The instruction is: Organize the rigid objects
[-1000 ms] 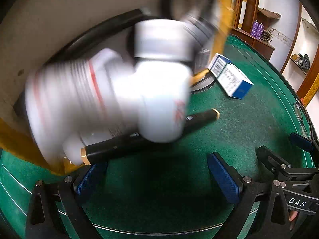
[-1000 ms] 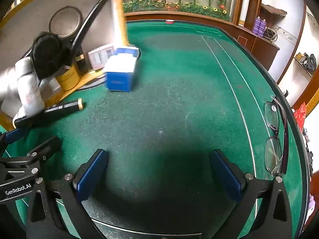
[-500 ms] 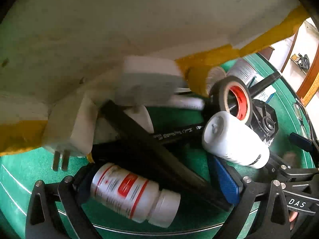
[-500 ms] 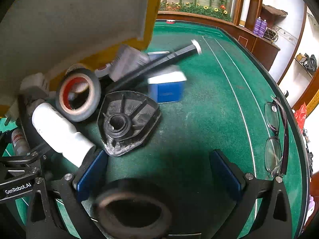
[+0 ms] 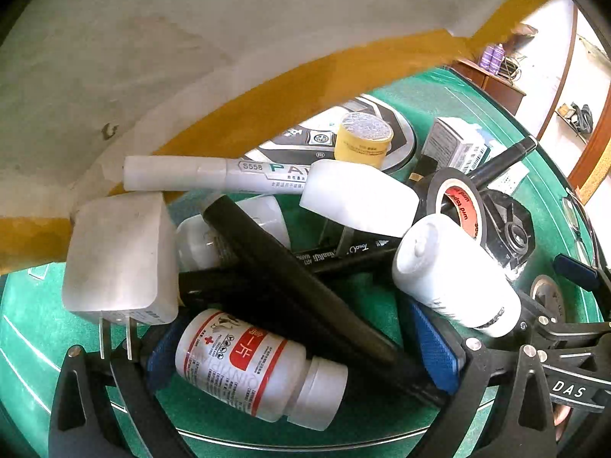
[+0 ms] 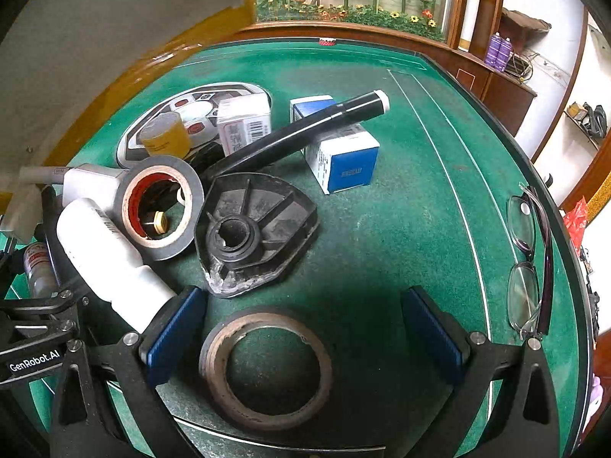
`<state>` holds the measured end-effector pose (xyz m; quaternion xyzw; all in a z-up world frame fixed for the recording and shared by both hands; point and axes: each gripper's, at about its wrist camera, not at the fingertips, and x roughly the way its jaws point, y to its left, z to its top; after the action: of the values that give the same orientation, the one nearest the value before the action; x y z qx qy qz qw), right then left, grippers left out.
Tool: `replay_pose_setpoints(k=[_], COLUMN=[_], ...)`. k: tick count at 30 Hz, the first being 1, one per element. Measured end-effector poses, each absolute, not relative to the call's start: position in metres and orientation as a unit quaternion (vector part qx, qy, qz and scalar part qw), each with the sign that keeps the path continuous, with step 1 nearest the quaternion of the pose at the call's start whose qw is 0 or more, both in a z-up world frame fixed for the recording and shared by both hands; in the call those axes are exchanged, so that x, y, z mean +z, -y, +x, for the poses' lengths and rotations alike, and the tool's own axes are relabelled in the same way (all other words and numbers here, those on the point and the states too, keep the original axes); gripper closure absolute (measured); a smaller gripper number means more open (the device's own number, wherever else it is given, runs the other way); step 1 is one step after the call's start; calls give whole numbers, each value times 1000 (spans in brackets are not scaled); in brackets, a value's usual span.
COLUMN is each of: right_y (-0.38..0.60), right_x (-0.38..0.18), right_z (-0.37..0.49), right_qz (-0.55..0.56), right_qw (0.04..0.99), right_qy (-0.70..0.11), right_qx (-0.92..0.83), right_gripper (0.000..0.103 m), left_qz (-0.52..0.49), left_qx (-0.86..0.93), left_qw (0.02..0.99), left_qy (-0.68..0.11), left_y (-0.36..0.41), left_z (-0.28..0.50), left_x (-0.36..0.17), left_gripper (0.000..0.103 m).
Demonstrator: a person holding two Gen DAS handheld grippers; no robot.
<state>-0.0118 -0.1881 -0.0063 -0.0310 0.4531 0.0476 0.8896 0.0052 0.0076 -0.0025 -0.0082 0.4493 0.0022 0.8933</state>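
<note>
Spilling from the tilted cardboard box (image 5: 236, 34), the rigid objects now lie heaped on the green table (image 6: 401, 229), where a second ago most were still tumbling out. A red-labelled pill bottle (image 5: 252, 366) rests between the wide-open fingers of the left gripper (image 5: 305, 358), touching a white charger plug (image 5: 118, 263) and black markers (image 5: 290, 290). The right gripper (image 6: 305, 332), jaws apart and empty, hovers over a newly landed tape ring (image 6: 267, 366) beside a black plastic cover (image 6: 256, 236).
</note>
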Motion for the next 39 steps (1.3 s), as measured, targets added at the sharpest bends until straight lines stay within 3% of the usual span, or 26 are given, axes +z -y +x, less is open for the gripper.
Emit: replay_pose_setpoints(k=[39], right_y=[186], right_x=[-5], right_z=[-14], right_qz=[-31], right_qw=[889], right_qy=[-454], right_qx=[48], right_gripper=[0], left_qz=[-9], left_qx=[2], left_qw=[893], left_qy=[-450], left_y=[-7], left_z=[4], left_x=[0], left_gripper=[0])
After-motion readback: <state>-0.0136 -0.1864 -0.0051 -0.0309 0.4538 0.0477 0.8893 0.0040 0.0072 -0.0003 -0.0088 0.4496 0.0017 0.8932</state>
